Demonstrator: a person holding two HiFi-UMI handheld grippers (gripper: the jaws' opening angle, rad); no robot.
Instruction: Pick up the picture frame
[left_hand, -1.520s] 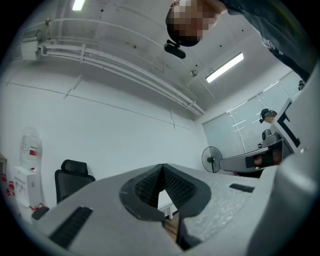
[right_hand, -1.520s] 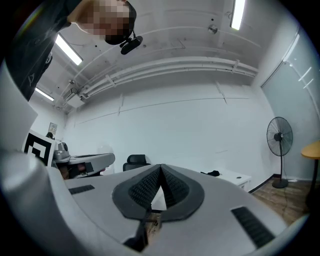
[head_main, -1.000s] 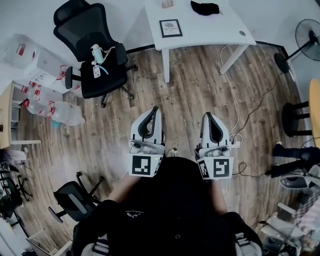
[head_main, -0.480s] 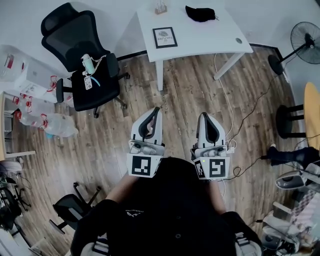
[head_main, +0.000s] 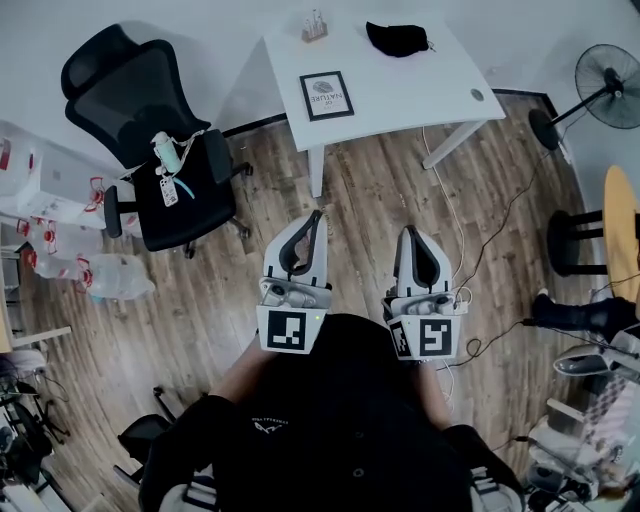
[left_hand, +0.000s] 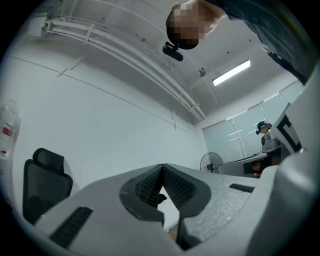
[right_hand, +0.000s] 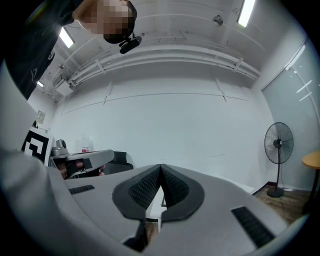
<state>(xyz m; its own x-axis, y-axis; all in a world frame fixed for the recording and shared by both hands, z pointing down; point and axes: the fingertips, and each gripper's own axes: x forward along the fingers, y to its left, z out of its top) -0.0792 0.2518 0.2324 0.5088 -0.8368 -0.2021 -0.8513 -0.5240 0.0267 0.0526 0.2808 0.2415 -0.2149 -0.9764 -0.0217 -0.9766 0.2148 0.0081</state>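
Your left gripper (head_main: 313, 218) has its jaws pressed together with nothing between them; your right gripper (head_main: 408, 233) is the same, closed and empty. You hold both side by side over the wooden floor (head_main: 370, 200), pointing toward the white tabletop (head_main: 430, 85) ahead.

The picture frame (head_main: 327, 95) lies flat near the tabletop's front left corner, untouched and well apart from both grippers; so you are in the approach, I judge, with the pick-up itself not yet begun. The next move calls for closing on the tabletop and spreading one pair of jaws before you reach; then come in at the frame's edge, since a flat frame probably offers little to bite on.

A black bundle (head_main: 398, 38) sits farther back and a small pale object (head_main: 314, 25) at the far edge; both are clear of the frame. An office chair (head_main: 150, 130) stands to the left and a fan (head_main: 605, 75) to the right; cables (head_main: 470, 215) trail across the floor under the tabletop's right side, so mind your feet; nothing else blocks the way.
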